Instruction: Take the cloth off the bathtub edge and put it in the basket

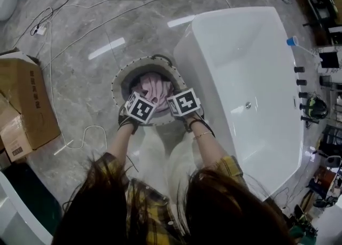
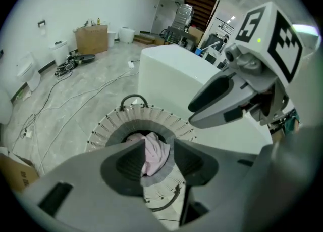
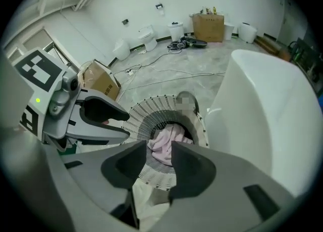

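The pink cloth (image 1: 153, 88) lies bunched and crumpled inside the basket (image 1: 116, 86), down in its hollow and below the pale slatted rim. None of it is on the edge of the bathtub (image 1: 214, 46), which stands just beside the basket, so the task looks all but done. The left tool (image 2: 158, 147) and the right tool (image 3: 159, 147) hang side by side directly over the basket, pointing steeply down into it. Each has its jaws parted with nothing clamped, and the cloth shows only through the gap, lying well below in the basket. Judging by its loose folds, the cloth is light, soft and limp, with nothing to break. It would sag and trail when lifted and could catch on the basket rim, but it is unlikely to slip from ridged pads. If it had to be taken up again, the raised fold at the top of the heap in the middle of the basket looks like the best place to pinch. No brand or label can be read. The cubes on the tools carry only black-and-white square patterns, and the print on the cardboard box (image 1: 21, 105), on the floor well apart from the basket on the side away from the bathtub, is too small to make out.
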A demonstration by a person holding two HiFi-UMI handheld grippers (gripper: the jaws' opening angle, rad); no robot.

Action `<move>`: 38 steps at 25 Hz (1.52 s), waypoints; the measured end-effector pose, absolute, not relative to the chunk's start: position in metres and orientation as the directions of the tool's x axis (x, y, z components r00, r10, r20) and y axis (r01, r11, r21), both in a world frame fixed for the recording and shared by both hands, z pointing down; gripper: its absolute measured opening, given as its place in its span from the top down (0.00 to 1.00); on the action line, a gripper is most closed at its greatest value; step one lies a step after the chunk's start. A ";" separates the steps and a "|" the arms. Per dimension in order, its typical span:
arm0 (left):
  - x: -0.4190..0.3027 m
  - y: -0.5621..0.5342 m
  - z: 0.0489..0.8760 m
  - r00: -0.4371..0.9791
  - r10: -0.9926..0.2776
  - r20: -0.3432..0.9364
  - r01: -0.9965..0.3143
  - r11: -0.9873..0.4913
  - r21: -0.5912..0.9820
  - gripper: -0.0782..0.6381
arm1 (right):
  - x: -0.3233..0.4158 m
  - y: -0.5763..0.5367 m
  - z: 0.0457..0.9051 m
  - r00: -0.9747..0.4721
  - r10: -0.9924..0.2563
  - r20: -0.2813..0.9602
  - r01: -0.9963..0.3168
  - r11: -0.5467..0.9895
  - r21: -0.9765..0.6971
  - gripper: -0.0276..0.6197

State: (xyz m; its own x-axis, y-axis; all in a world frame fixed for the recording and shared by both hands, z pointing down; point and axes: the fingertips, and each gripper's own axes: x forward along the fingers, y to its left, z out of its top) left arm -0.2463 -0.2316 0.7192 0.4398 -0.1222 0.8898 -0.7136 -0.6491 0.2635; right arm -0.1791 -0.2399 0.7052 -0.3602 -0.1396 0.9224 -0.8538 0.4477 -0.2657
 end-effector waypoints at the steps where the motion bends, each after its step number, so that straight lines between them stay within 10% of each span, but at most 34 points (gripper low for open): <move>1: -0.244 -0.235 0.709 0.441 -0.134 0.887 -0.708 -0.659 0.252 0.65 | -0.176 -0.244 0.693 -0.362 -0.157 0.919 -0.853 0.453 -0.258 0.71; 25: -0.051 -0.221 0.322 0.749 -0.477 0.460 -0.563 -0.824 0.061 0.68 | -0.026 -0.206 0.301 -0.521 -0.699 0.491 -0.829 0.551 -0.096 0.73; 38: 0.056 -0.113 0.195 0.886 -0.444 0.131 -0.455 -0.888 0.066 0.75 | 0.073 -0.093 0.176 -0.448 -0.877 0.173 -0.890 0.456 0.006 0.80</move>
State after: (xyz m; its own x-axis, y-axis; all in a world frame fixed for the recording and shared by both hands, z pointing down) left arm 0.0556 -0.1128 0.1946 0.8861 -0.4444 0.1312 -0.4551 -0.8880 0.0656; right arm 0.0735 -0.0933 0.1761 -0.4479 -0.8772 0.1730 -0.8901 0.4558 0.0063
